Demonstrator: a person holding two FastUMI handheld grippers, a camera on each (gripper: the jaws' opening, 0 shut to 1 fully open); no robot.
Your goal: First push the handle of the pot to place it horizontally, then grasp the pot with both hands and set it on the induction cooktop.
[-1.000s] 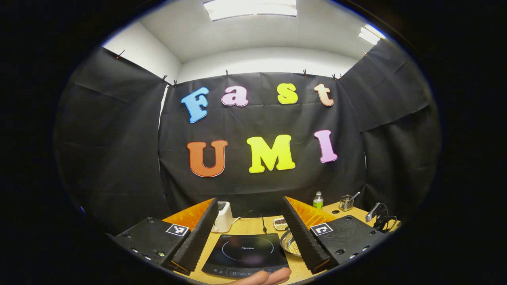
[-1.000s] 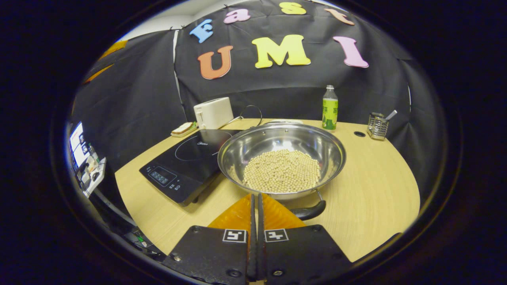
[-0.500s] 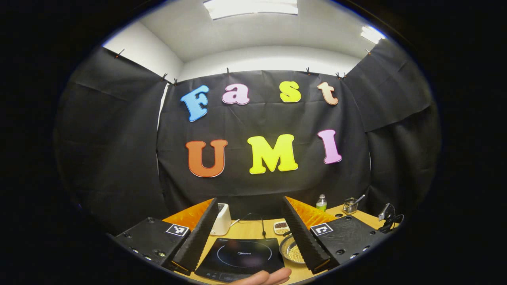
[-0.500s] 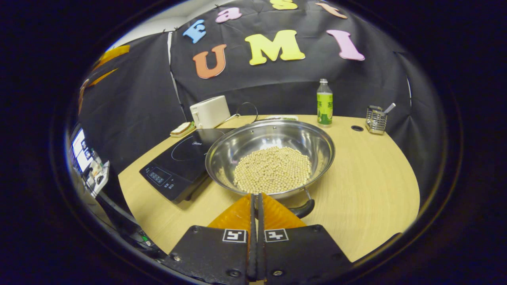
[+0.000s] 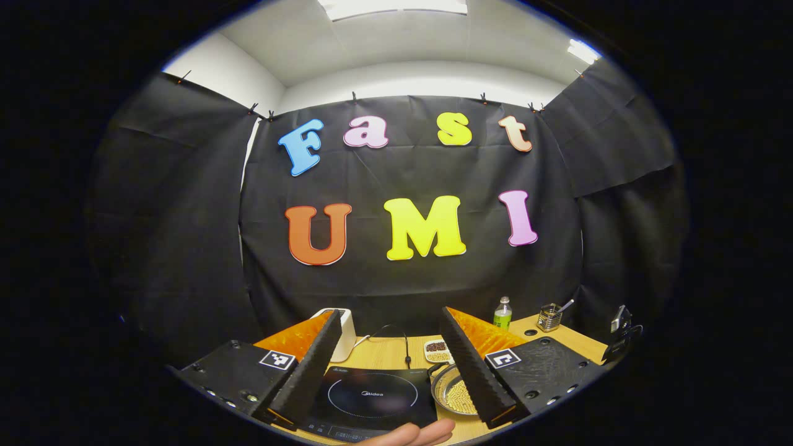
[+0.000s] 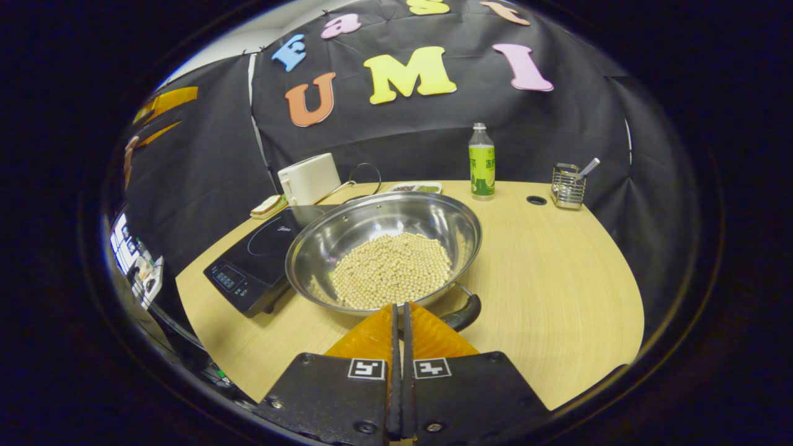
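- The right gripper [image 6: 399, 308] has its fingers pressed together with nothing between them, their tips at the near rim of the pot [image 6: 384, 248], just beside its dark handle [image 6: 463, 313].
- The pot, holding pale beans [image 6: 391, 269], sits on the wooden surface [image 6: 545, 272], its left edge over the induction cooktop [image 6: 257, 254].
- The left gripper [image 5: 390, 316] is held high with its fingers spread wide and empty; the cooktop lies between them.
- At the back stand a white toaster [image 6: 308, 178], a green bottle [image 6: 481, 162] and a wire holder [image 6: 565, 184].
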